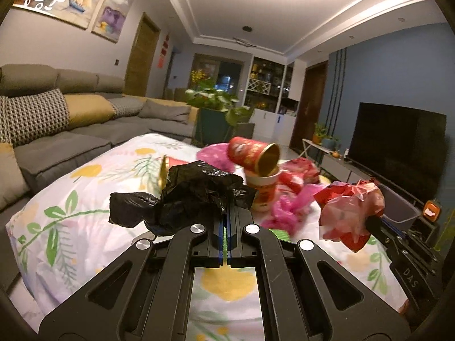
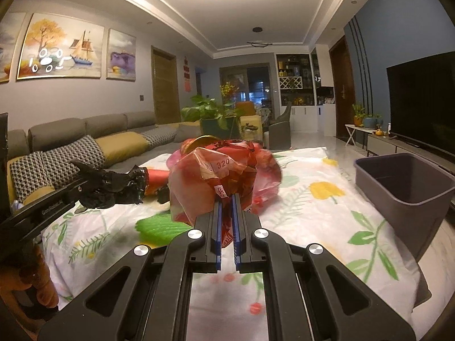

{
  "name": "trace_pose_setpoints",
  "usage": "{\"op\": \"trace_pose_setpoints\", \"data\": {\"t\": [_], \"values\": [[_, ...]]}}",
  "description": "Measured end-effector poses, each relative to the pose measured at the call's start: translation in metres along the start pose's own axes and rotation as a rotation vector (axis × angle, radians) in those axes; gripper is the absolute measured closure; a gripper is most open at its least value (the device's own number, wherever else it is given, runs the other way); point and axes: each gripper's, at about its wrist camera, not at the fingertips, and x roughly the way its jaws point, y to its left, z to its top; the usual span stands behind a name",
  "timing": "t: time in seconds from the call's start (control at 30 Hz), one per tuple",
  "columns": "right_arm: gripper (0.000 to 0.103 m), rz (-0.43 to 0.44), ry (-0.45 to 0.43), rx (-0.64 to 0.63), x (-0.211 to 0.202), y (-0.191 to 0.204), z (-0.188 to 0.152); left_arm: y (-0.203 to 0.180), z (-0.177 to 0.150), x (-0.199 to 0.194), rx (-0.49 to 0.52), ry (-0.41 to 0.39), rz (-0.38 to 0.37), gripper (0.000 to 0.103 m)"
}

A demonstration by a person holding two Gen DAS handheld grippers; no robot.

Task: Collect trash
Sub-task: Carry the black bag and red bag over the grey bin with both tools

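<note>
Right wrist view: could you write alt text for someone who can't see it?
A black claw pinches a crumpled red plastic bag above a flowered cloth. A grey bin sits to the right; another claw at left holds a black bag.

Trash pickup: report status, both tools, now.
Left tool shut on black bag. Right tool shut on red bag. Grey bin open at right, path clear. Cups and pink wrappers remain on floral cloth.

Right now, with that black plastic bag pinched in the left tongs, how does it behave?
The black plastic bag looks floppy: it hangs crumpled beside the left tongs. Probably very light, since a thin pinch carries it. Its glossy film might slip.
</note>
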Motion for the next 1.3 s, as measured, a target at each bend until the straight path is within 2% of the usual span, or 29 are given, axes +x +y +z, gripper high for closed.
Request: {"op": "trace_pose_setpoints", "data": {"t": [0.23,0.47,0.77,1.3], "values": [[0.096,-0.036,-0.022,0.021,-0.014,-0.021,0.007,-0.033,0.007,-0.006,0.037,-0.023,-0.067,0.103],[0.096,-0.115,-0.052,0.028,-0.025,-0.049,0.021,-0.079,0.015,-0.002,0.100,-0.042,-0.146,0.103],[0.096,-0.243,-0.080,0.045,-0.029,-0.099,0.040,-0.133,0.022,0.021,0.146,-0.042,-0.257,0.103],[0.096,-0.413,-0.116,0.079,-0.033,-0.179,0.058,-0.226,0.022,0.065,0.198,-0.036,-0.426,0.103]]}}
